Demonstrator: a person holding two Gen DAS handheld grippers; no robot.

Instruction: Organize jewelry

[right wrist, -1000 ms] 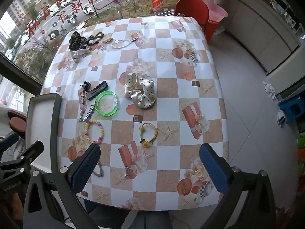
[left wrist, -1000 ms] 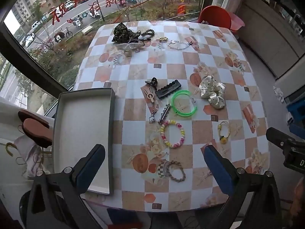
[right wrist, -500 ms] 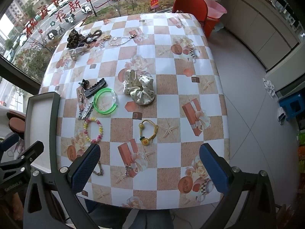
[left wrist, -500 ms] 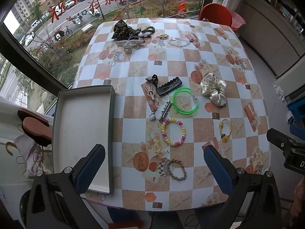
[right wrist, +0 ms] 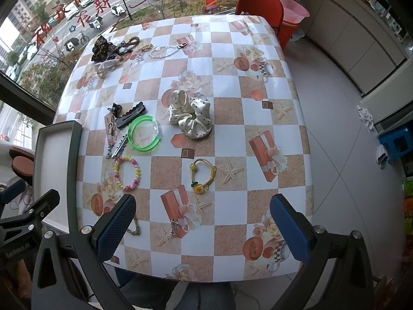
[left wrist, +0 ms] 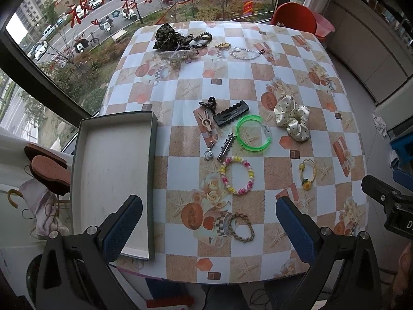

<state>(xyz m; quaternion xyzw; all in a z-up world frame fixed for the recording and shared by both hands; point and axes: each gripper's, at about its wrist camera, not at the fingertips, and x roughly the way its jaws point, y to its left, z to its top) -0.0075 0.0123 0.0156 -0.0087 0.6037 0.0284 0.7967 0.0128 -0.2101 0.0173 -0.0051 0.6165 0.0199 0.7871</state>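
Jewelry lies spread on a checked tablecloth [left wrist: 258, 90]. A green bangle [left wrist: 253, 132], a pink and yellow bead bracelet [left wrist: 237, 175], a braided rope bracelet [left wrist: 241, 227], a yellow charm bracelet [left wrist: 307, 174], a cream dotted scrunchie [left wrist: 293, 120] and a black hair clip [left wrist: 232, 113] show in the left wrist view. An empty grey tray [left wrist: 113, 170] sits at the left table edge. My left gripper [left wrist: 209, 219] is open and empty, high above the near edge. My right gripper [right wrist: 202, 219] is open and empty above the yellow charm bracelet [right wrist: 202, 174].
A leopard scrunchie [left wrist: 166, 36], a clear claw clip and a chain [left wrist: 245, 53] lie at the far end by the window. A red chair [left wrist: 295, 18] stands behind the table. Brown slippers [left wrist: 47, 170] rest left of the tray.
Both grippers have drawn back and up slightly, so the table looks a little smaller. Nothing on the table has moved.
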